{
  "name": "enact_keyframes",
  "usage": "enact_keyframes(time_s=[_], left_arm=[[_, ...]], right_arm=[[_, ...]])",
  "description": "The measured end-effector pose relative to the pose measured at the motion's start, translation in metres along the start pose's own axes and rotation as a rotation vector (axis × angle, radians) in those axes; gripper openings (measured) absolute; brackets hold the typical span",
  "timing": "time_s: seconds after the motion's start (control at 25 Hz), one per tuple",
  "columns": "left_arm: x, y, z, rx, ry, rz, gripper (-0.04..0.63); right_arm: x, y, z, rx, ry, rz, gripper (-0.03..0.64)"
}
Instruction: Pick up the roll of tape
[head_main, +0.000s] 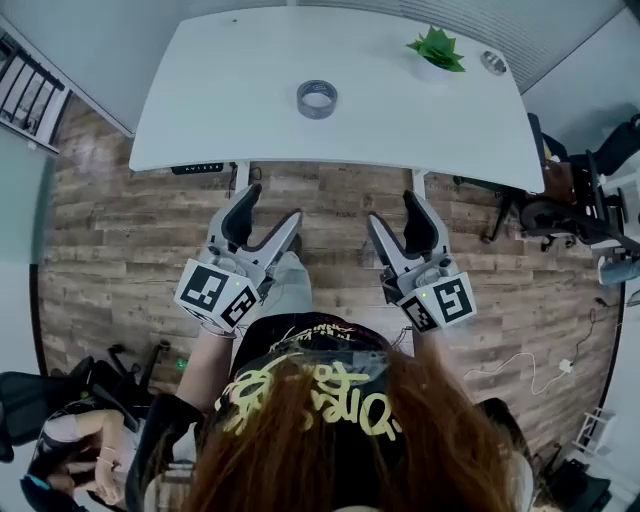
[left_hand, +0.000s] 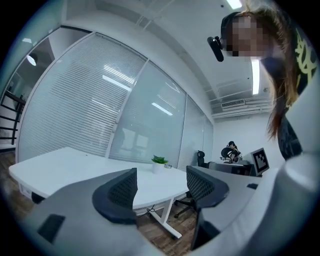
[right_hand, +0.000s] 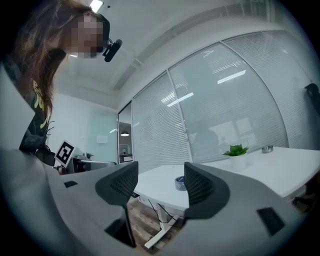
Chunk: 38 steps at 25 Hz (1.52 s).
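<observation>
looking down from your head, the tape (head_main: 317, 98) lies flat on the white table (head_main: 200, 110) in the upper middle of the frame. its hole faces up, so its axis stands upright and the ring wall can be met from any side.

both grippers sit lower in the frame, over the wood floor (head_main: 110, 230), short of the table's near edge and pointing level toward it. the tape is ahead of them and between their two lines. in the head view it lies a little closer to your left gripper (head_main: 272, 205) than to your right gripper (head_main: 393, 208).

your left gripper is spread wide with nothing between its jaws. its own view shows the table and the plant (head_main: 436, 48) but not the tape. your right gripper is spread wide too, and empty. in its view the tape shows far off in the gap, just beside the right-hand jaw, so i judge that one better lined up. either way you must go forward over the table edge, then straddle the ring wall.

a white pot (right_hand: 238, 162) at the table's upper right holds the plant. a small round cup (head_main: 493, 62) sits nearer the corner, and you cannot tell what is in it. both are well apart from the tape.
</observation>
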<state>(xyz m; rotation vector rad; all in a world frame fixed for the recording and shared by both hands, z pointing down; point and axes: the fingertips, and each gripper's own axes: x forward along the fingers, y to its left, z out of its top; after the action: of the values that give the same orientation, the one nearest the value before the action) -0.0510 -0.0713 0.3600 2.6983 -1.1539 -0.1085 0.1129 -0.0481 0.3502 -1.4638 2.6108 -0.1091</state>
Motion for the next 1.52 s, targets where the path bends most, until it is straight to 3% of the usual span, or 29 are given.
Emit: enact_keyframes(time_s=[0.24, 0.92, 1.52], left_arm=[[0.054, 0.043, 0.019, 0.043, -0.02, -0.046, 0.302], [0.149, 0.16, 0.063, 0.061, 0.001, -0.133, 0.305], [0.192, 0.189, 0.063, 0.025, 0.024, -0.182, 0.305]], right_arm=[[0.057, -0.031, 0.003, -0.003, -0.019, -0.019, 0.27], [0.205, -0.084, 0.01, -0.028, -0.022, -0.085, 0.27], [0.247, -0.104, 0.012, -0.012, -0.037, -0.077, 0.27]])
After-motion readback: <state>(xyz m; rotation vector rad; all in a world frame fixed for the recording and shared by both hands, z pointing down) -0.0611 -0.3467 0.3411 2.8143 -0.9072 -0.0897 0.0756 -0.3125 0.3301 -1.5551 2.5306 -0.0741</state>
